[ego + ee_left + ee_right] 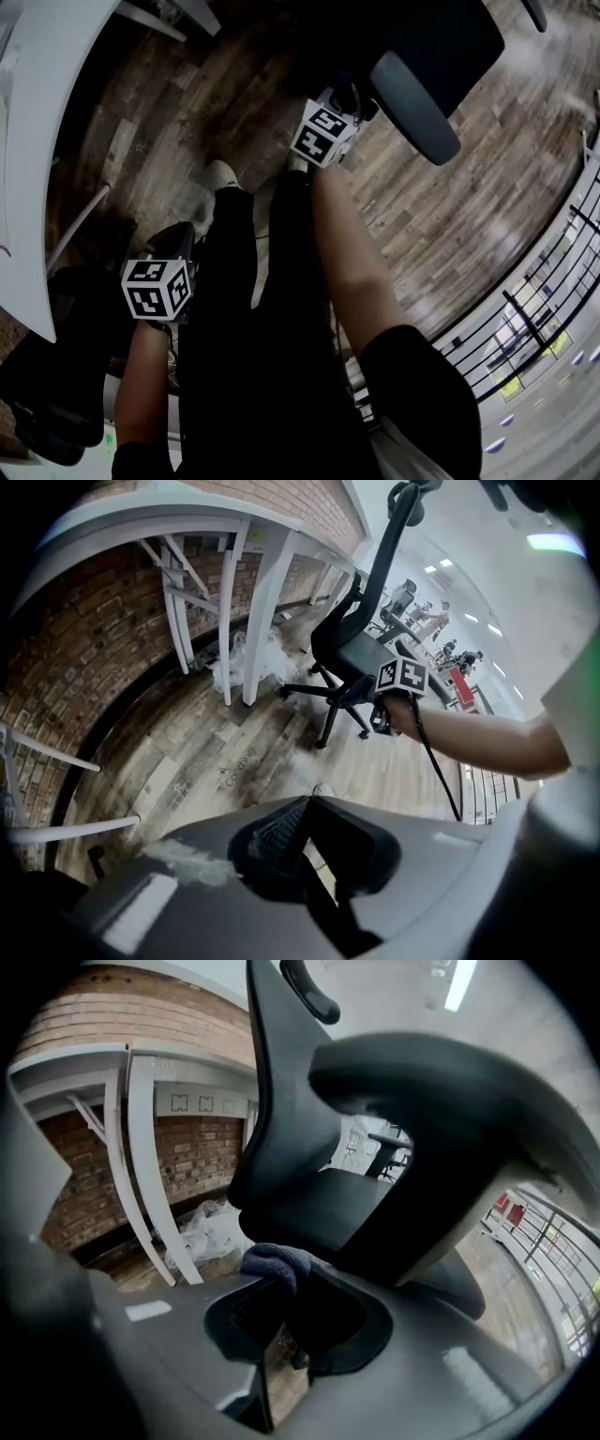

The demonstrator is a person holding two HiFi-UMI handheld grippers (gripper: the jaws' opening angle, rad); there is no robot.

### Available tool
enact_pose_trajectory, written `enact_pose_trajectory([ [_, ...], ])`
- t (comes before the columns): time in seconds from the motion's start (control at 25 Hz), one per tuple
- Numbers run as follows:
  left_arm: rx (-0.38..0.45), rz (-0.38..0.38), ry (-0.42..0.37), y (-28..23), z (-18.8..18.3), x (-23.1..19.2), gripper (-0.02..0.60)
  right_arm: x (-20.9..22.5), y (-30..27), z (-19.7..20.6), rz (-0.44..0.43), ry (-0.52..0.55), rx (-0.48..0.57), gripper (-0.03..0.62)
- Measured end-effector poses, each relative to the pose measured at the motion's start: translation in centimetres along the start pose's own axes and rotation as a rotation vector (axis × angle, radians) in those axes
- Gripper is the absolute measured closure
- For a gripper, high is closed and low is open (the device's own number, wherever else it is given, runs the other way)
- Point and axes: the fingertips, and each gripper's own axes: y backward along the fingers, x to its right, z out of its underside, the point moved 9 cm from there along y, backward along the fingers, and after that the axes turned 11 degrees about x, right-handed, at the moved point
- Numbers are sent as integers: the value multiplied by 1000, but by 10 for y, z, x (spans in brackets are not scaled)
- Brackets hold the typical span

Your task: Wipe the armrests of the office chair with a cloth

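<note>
**A:** Wood-plank floor point(441, 216) ran out from the brick wall and the white desk point(37, 141). Your right gripper point(286, 1312) had its jaws clamped on the dark cloth point(277, 1265), which was bunched up at the tips.

**B:** And you'd brought it right up beside the near armrest point(412, 106) of the office chair point(361, 653). I couldn't tell whether the cloth touched the pad.

**A:** Your left gripper point(302, 822) hung low by your leg, jaws together on nothing.

**B:** That was the risk, I'd say. The chair sat on a rolling base and nothing braced it, so a firm push might have swivelled it away from you.

**A:** You'd also pinched only a small fold. A long drag could have tugged the cloth loose, or let the bare jaw tips scrape the armrest.
</note>
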Motion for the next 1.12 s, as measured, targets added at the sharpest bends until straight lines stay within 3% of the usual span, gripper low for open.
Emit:
enact_pose_trajectory([
  [0.2,-15,-18,-3,-4,8,-8,575,7,-17,43,0,29,-106,530],
  [0.4,-32,-35,1,-8,20,-13,575,32,-19,59,-10,-6,-91,528],
  [0.48,-41,-32,0,-12,21,-12,575,42,-16,60,23,-92,-78,530],
  [0.6,-48,-20,-14,-16,18,-5,575,61,-7,59,63,-305,-42,530],
  [0.84,-48,1,-50,-19,11,12,575,74,26,40,23,-688,56,533],
  [1.12,-36,0,-81,-10,-7,17,575,86,43,15,41,-826,151,534],
])
